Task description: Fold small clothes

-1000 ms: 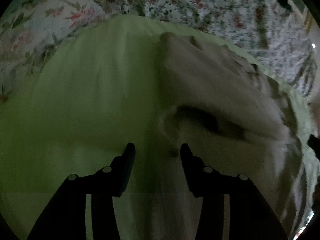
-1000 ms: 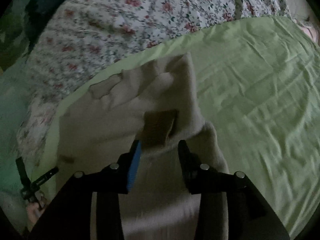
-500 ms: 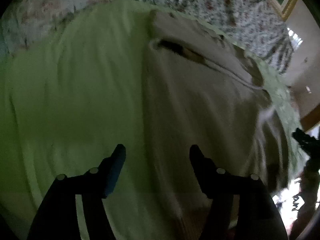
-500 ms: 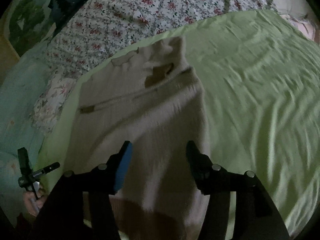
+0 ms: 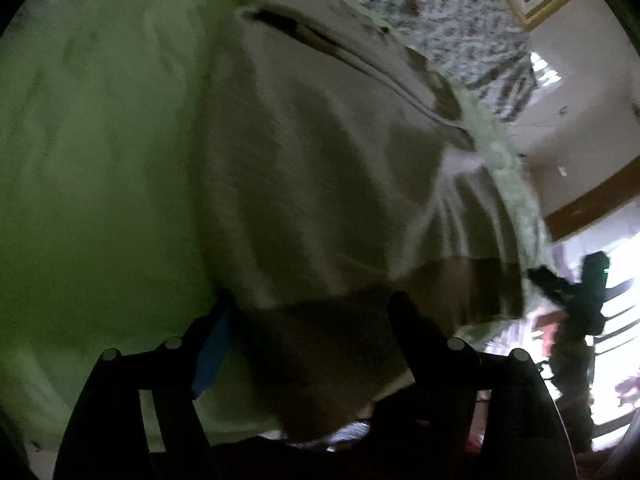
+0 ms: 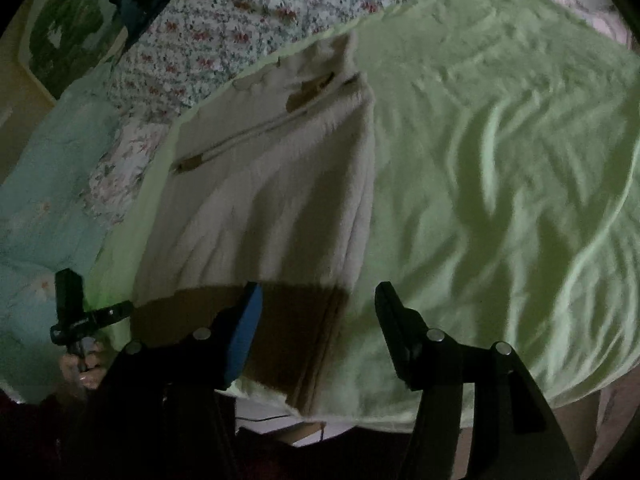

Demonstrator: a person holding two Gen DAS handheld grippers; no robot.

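A cream fleece garment (image 5: 320,168) with a zip and a darker brown hem band (image 5: 320,344) lies lengthwise on a light green sheet (image 5: 100,160). It also shows in the right wrist view (image 6: 272,192), with its brown hem (image 6: 296,332) at the bed's near edge. My left gripper (image 5: 312,312) is open, its jaws either side of the hem's corner. My right gripper (image 6: 318,300) is open, its jaws spread over the hem's right corner. The other gripper (image 6: 76,316) shows at the left of the right wrist view.
A floral quilt (image 6: 240,24) lies beyond the green sheet, and a pale blue cover (image 6: 44,200) lies at the left. The bed's near edge (image 6: 400,412) runs just under my right gripper. A wall and a bright doorway (image 5: 600,240) show at the right.
Both grippers have pulled back from the collar end along the garment to its brown hem at the bed's near edge. Both have opened wider.
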